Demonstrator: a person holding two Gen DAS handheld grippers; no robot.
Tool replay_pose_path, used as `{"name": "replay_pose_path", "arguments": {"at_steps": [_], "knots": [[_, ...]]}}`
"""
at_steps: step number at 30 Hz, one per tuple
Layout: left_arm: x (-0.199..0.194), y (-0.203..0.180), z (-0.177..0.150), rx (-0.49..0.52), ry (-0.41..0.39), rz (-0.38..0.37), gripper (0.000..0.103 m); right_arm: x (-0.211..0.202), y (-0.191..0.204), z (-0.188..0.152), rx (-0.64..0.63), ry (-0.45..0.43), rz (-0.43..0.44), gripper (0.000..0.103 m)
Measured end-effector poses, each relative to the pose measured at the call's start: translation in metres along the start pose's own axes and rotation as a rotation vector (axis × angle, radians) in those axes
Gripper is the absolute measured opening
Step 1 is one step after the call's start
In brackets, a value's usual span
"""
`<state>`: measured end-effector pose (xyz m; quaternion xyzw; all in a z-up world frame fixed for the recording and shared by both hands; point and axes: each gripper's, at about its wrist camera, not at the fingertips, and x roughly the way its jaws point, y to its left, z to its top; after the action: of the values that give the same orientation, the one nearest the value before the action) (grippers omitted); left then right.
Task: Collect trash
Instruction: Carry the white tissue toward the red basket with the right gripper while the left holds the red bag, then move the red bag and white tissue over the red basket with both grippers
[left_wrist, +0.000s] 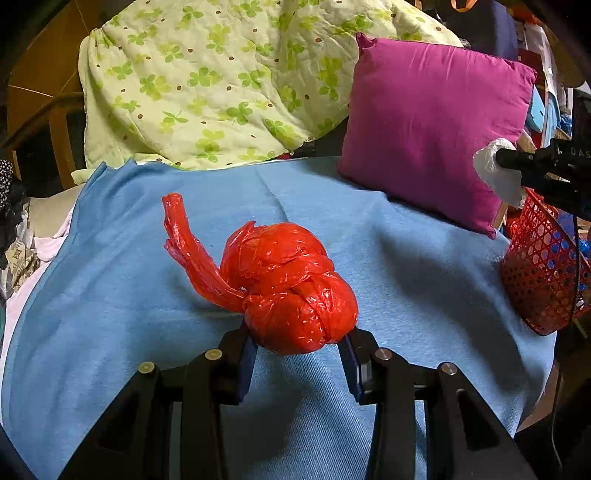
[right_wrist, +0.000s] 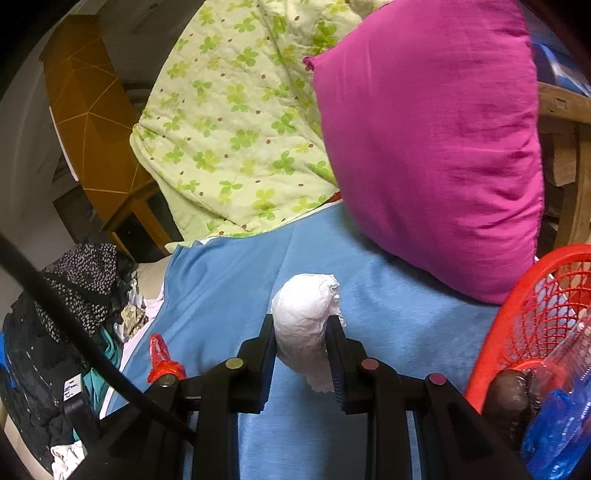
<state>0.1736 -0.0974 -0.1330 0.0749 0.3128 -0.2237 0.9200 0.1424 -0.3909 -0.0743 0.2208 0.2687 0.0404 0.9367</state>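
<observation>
Left edge, both views: heap of dark and patterned clothes (right_wrist: 70, 295) piled beside the bed, wooden furniture (right_wrist: 88, 110) behind it.

Bed covered by a blue blanket (left_wrist: 122, 295). Green clover-print quilt (left_wrist: 207, 85) bunched at the far side; magenta pillow (left_wrist: 432, 129) propped to its right, lower edge resting on the blanket.

Left tool (left_wrist: 299, 343): 2 fingers clenched on a knotted red plastic bag (left_wrist: 291, 288), pads pressing its near lower end from either side. Bag is a tight ball with a twisted tail (left_wrist: 184, 240) curving up and to the left. Whether the ball rests on the blanket or is just clear of it, cannot tell. In the right wrist view only the tip of that red tail shows, at lower left behind the tool frame.

Right tool (right_wrist: 301, 328): clamped on a crumpled white wad (right_wrist: 306, 317), paper or thin plastic, which bulges above the fingertips and hangs below them, held above the blanket. From the left wrist view the same wad (left_wrist: 495, 173) sits at the end of the dark right tool, in front of the pillow's right edge.

Far right: red mesh basket (right_wrist: 517, 314) at the bed's edge, just beside the right tool. Inside it, blue plastic (right_wrist: 554, 435), some clear wrapping and 1 dark brown lump (right_wrist: 506, 398).
</observation>
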Motion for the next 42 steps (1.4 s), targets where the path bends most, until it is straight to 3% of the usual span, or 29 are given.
{"name": "replay_pose_path", "arguments": {"at_steps": [11, 19, 42], "knots": [[-0.024, -0.010, 0.000, 0.030, -0.032, -0.014, 0.042, -0.023, -0.009, 0.001, 0.042, -0.052, 0.013, 0.028], [-0.047, -0.027, 0.005, 0.032, -0.065, -0.054, 0.042, -0.056, -0.010, 0.003, 0.067, -0.136, 0.030, 0.028], [-0.098, -0.134, 0.058, 0.164, -0.190, -0.302, 0.042, -0.187, -0.068, -0.026, 0.239, -0.379, 0.048, 0.028]]}}
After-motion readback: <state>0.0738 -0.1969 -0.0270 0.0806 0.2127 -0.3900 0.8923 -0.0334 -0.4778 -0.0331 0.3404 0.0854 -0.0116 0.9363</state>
